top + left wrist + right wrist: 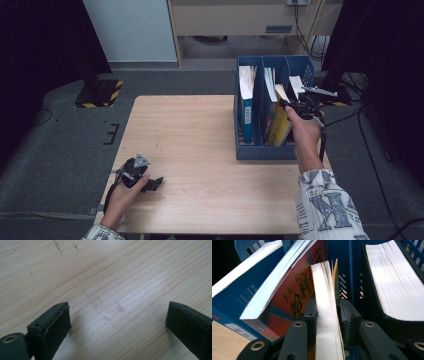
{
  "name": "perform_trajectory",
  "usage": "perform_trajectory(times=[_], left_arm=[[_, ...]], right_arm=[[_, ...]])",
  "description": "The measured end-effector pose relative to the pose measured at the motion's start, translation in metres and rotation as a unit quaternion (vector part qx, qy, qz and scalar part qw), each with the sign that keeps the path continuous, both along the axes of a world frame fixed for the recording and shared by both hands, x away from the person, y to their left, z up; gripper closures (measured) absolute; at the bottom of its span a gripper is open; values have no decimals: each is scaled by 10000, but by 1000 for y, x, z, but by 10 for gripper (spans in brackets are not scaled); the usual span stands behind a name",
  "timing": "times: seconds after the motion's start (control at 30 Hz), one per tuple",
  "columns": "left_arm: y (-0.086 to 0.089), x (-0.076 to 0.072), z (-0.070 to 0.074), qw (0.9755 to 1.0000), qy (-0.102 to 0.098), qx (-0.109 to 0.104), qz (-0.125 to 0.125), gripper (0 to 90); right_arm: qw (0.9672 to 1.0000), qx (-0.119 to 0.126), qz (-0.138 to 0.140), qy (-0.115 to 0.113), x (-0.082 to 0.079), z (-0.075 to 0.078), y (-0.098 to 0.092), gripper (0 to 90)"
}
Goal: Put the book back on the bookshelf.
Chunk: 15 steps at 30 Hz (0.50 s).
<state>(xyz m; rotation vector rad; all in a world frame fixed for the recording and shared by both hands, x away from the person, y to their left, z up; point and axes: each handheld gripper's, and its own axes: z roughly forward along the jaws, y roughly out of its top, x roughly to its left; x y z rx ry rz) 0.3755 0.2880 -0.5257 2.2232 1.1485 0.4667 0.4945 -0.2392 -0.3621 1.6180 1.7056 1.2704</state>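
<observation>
Tongs on my right (pixel 327 312) are clamped on the page edge of a thin yellow-covered paperback book (pixel 327 315), which stands tilted in the middle compartment of the blue plastic slotted file rack (pixel 260 150) at the far right of the pale wooden surface (pixel 200 130). In the high view my right hand (pixel 302 131) reaches over the rack's near wall, and the yellow book (pixel 280 125) leans against a red-covered book with gold lettering (pixel 297 292); a blue-covered book (pixel 234 300) stands in the compartment beyond, and a thick white-paged book in a dark cover (pixel 394 282) in the one on the other side. My left tongs (pixel 117 322) rest near the surface's front left corner, jaws wide apart with nothing but bare wood between them. My worry is the grip: the pads pinch loose pages rather than the spine, so I judge the book could fan open, slip, or tear a page if I lift or push fast. It could also drag the red book along or snag on the divider. I cannot see the yellow book's bottom edge, so I cannot tell whether it sits on the rack floor or hangs in the grip. Its cover title is hidden, and the rack's floor is cut off behind the jaws.
</observation>
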Motion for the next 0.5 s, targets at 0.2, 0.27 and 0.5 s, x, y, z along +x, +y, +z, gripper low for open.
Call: perform_trajectory(times=[0.2, 0.27, 0.5], left_arm=[[0, 0, 0, 10000, 3, 2, -1, 49], [0, 0, 0, 10000, 5, 9, -6, 49], [0, 0, 0, 10000, 7, 4, -1, 49]], right_arm=[[9999, -154, 31, -27, -1, 1, 2, 732], [9999, -126, 104, -16, -2, 2, 4, 740], [9999, -62, 85, -7, -1, 2, 6, 750]])
